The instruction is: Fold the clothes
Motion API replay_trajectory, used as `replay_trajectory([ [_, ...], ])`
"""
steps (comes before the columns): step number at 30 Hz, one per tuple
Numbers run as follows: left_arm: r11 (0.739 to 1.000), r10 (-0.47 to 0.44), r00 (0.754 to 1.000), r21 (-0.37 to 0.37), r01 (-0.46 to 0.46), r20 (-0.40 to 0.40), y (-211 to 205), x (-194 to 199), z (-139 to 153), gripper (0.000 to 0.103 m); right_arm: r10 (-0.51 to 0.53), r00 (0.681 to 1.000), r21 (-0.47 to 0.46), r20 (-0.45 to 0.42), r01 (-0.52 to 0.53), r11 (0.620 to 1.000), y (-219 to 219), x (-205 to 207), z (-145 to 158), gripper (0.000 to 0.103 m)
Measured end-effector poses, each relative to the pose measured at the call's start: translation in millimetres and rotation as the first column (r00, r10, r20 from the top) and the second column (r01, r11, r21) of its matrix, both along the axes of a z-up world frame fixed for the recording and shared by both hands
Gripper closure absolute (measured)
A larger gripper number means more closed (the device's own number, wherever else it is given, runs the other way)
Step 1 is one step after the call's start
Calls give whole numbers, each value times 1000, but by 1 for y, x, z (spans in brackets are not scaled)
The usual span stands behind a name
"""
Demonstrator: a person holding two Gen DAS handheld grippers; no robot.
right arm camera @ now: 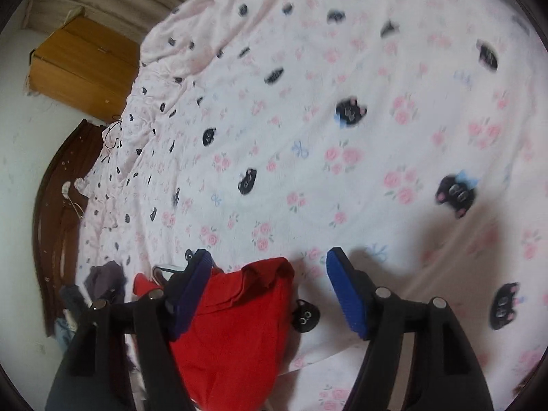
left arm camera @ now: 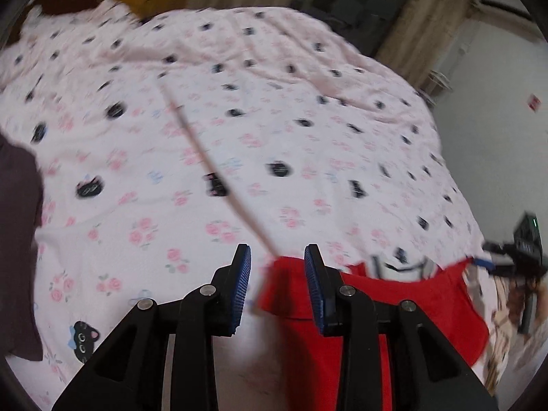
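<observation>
Red shirt [left arm camera: 404,294] lies on pink bedsheet [left arm camera: 205,120]. Left gripper [left arm camera: 277,274] and right gripper [right arm camera: 270,281]: both released, 2 fingers spread, hovering at shirt's shoulders.

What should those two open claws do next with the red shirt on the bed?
Probably ease both down and close on the red garment. Both the left gripper and the right gripper have open jaws around its edges, gripping nothing, and it lies rumpled on the floral bedsheet.

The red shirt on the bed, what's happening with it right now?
A person is working with two handheld grippers on a red garment lying on a pink cat-print bedspread. Both the left gripper and the right gripper are open above the garment's edge, neither clamping it. Other dark clothes lie off to the side.
</observation>
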State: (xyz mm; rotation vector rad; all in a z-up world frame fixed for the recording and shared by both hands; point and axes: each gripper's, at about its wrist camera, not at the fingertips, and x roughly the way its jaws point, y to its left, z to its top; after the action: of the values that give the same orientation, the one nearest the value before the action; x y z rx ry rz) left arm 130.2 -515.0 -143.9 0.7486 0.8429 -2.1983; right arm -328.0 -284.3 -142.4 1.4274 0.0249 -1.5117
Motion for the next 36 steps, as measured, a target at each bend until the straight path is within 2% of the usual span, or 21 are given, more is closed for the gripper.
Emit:
replay_trajectory([
  [3, 981, -189, 982, -30, 189, 23, 29, -27, 12, 75, 162, 981, -6, -106, -163, 987, -8, 36, 15, 36],
  [5, 955, -289, 953, -40, 293, 85, 50, -47, 12, 75, 288, 944, 10, -162, -290, 957, -16, 66, 18, 46],
  [6, 942, -327, 938, -35, 333, 112, 60, -56, 9, 75, 356, 918, 34, -177, -356, 934, -21, 84, 16, 54],
  [7, 933, -352, 926, -24, 358, 135, 67, -62, 5, 75, 419, 888, 59, -189, -416, 908, -26, 101, 13, 66],
  [9, 918, -391, 901, 7, 397, 190, 78, -76, -6, 75, 498, 841, 124, -212, -482, 867, -36, 127, 3, 76],
  [11, 914, -396, 884, 11, 406, 249, 84, -82, -17, 75, 535, 816, 177, -220, -506, 844, -44, 145, -9, 76],
  [14, 919, -385, 884, 23, 394, 266, 80, -89, -25, 75, 543, 814, 217, -208, -503, 837, -55, 152, -26, 76],
  [16, 924, -376, 893, 31, 381, 248, 73, -94, -26, 75, 541, 816, 243, -206, -492, 836, -63, 153, -36, 76],
  [22, 941, -337, 922, 48, 334, 188, 50, -102, -22, 73, 543, 807, 276, -233, -480, 833, -81, 148, -33, 76],
  [25, 958, -285, 941, 19, 286, 181, 41, -100, -17, 64, 537, 806, 292, -249, -466, 835, -91, 145, -29, 76],
  [28, 976, -201, 960, -48, 214, 193, 32, -94, -14, 63, 527, 811, 296, -255, -454, 841, -100, 139, -25, 77],
  [31, 986, -102, 980, -111, 122, 172, 22, -83, -10, 63, 486, 832, 270, -267, -420, 866, -104, 131, -17, 77],
  [34, 990, -77, 978, -102, 98, 192, 14, -78, -13, 63, 408, 860, 244, -306, -343, 907, -110, 119, -11, 77],
  [36, 991, -65, 975, -97, 87, 215, 11, -75, -17, 63, 370, 862, 262, -346, -290, 920, -114, 112, -14, 77],
])
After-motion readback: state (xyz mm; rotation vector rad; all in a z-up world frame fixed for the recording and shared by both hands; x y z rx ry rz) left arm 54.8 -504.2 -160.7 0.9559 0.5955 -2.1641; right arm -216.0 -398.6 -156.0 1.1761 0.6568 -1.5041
